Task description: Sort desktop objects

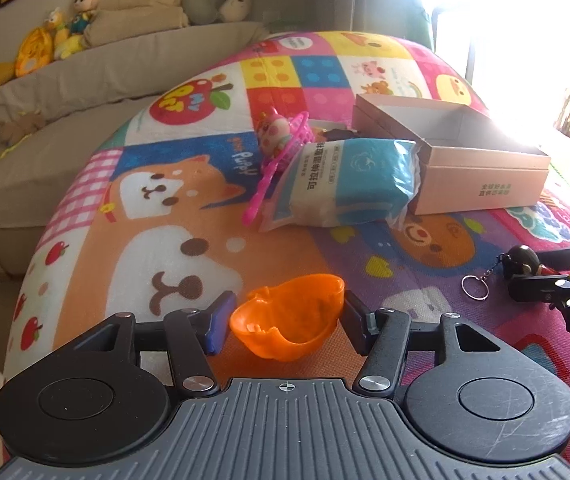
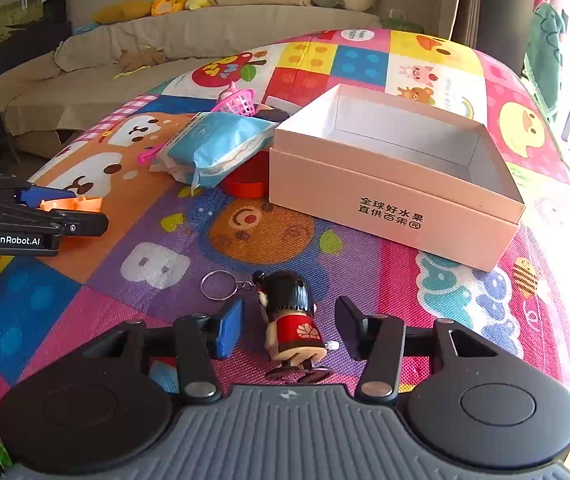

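Sitting on the play mat (image 1: 189,216), well in front of the open cardboard box (image 2: 397,184) and off to its left — an orange plastic shell (image 1: 289,322), hollow side up. Probably handling as light, thin and stiff, a little slippery on its curved wall, likely to flex or pop out under a hard squeeze; best pinching across the rim, where the two sides lie opposite.

Bracketing that shell: left gripper (image 1: 285,326), fingers (image 1: 221,326) drawn in close on either side, right pad at the rim, left pad a sliver off — not clearly clamping yet, so counting as still released.

Nearer the box's front wall, standing upright: a small wind-up doll (image 2: 293,328) with black hair and a key ring (image 2: 219,285). Looking light, hard, top-heavy. Straddling it: right gripper (image 2: 289,330), fingers apart with daylight on both sides, grasping nothing.

Leaning against the box's left side: a blue tissue pack (image 1: 349,180) and a pink toy basket (image 2: 241,101).
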### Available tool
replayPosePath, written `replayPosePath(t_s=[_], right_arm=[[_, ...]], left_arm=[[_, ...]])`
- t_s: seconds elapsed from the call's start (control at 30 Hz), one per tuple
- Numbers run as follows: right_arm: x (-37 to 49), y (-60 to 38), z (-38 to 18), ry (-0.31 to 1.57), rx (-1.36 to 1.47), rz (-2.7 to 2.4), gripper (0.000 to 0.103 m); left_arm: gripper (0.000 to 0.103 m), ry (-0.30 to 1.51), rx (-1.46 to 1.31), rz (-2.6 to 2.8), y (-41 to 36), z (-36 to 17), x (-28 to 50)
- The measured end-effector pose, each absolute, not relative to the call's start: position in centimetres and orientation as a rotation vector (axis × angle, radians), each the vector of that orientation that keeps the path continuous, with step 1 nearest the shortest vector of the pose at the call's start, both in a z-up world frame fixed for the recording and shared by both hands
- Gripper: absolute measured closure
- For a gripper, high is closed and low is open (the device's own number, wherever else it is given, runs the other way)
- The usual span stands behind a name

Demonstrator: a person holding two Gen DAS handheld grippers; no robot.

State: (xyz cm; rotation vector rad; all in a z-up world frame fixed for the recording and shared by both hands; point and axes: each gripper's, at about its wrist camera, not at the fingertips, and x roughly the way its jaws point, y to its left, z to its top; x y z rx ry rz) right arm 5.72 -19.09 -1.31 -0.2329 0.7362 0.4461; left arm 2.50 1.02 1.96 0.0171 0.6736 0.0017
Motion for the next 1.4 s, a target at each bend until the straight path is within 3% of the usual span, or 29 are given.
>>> replayPosePath(t_s=[0.07,0.3,0.43,0.57,0.7,0.73,0.8,0.93,1.17,1.4], right_arm=[[5.6,-19.1,-1.3,0.742,-0.243,0.446,0.073],[5.1,-22.1,3.1,0.677,-0.161,0.463,0.075],[7.1,-25.0,8.6,0.541,-0.076,0.413,0.075],[11.6,-25.9,10.3,0.467,-0.050,0.335,0.075],[17.6,-25.4,9.0,0.503,-0.034,0.300,0.074],[18.4,-25.0,8.6,0.514,-0.049,0.269,0.074],[18.7,-24.5,7.7,0.510,-0.086,0.246,0.073],[16.7,-23.5,6.2,0.495,-0.125,0.254,0.052],[13.6,-17.8,4.6,0.517,-0.244,0.388,0.048],[14.3,-11.1,4.5,0.558,-0.239,0.545,0.050]], left_arm=[[0.041,0.665,0.023,-0.018,0.7,2.3,2.3],[0.041,0.557,0.028,-0.180,-1.4,6.9,3.6],[0.041,0.431,0.076,-0.279,-4.7,10.6,8.1],[0.041,0.354,0.114,-0.335,-8.1,11.8,14.2],[0.022,0.406,0.046,-0.304,-8.0,12.2,18.9],[0.021,0.402,0.030,-0.291,-7.2,12.2,18.8],[0.006,0.383,0.009,-0.264,-4.8,11.6,17.2],[0.006,0.427,0.037,-0.179,-1.5,8.8,13.2],[0.003,0.579,0.041,-0.110,1.5,3.4,7.6],[0.002,0.658,-0.008,-0.089,4.0,1.5,5.1]])
